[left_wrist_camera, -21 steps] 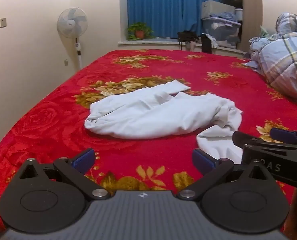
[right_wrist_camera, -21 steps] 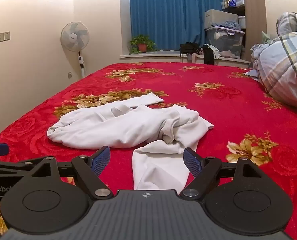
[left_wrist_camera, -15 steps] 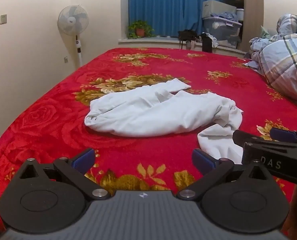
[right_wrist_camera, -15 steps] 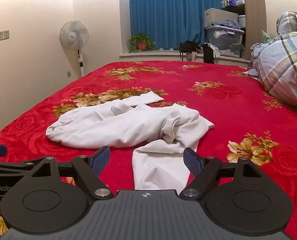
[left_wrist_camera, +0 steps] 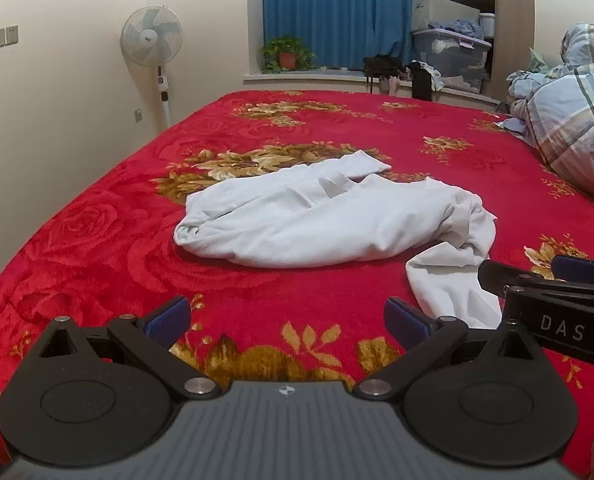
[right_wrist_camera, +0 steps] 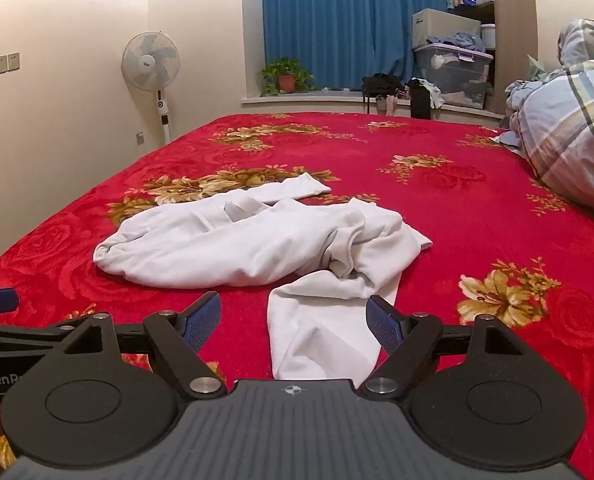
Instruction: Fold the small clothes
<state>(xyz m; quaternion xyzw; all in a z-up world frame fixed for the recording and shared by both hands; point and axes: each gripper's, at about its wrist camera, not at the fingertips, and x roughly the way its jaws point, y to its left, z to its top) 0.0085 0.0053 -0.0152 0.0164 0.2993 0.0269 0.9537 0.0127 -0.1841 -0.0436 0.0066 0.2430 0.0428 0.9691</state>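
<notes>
A crumpled white garment [left_wrist_camera: 321, 220] lies in a heap on the red flowered bedspread [left_wrist_camera: 97, 240], with one sleeve trailing toward the near right. It also shows in the right wrist view [right_wrist_camera: 257, 240], where the sleeve end [right_wrist_camera: 321, 332] lies between my open right gripper's [right_wrist_camera: 295, 320] blue pads. My left gripper [left_wrist_camera: 285, 316] is open and empty over the bedspread, short of the garment's near edge. The right gripper also shows in the left wrist view [left_wrist_camera: 545, 280] at the right edge, beside the sleeve.
A plaid duvet [left_wrist_camera: 577, 120] is piled at the right side of the bed. A standing fan [left_wrist_camera: 153, 44] stands by the left wall. A window ledge with a potted plant [left_wrist_camera: 285, 54], bags and storage boxes [left_wrist_camera: 449, 56] lies beyond the bed's far edge.
Both grippers have shifted only slightly; the view of the garment is nearly the same. Both stay open and empty.
</notes>
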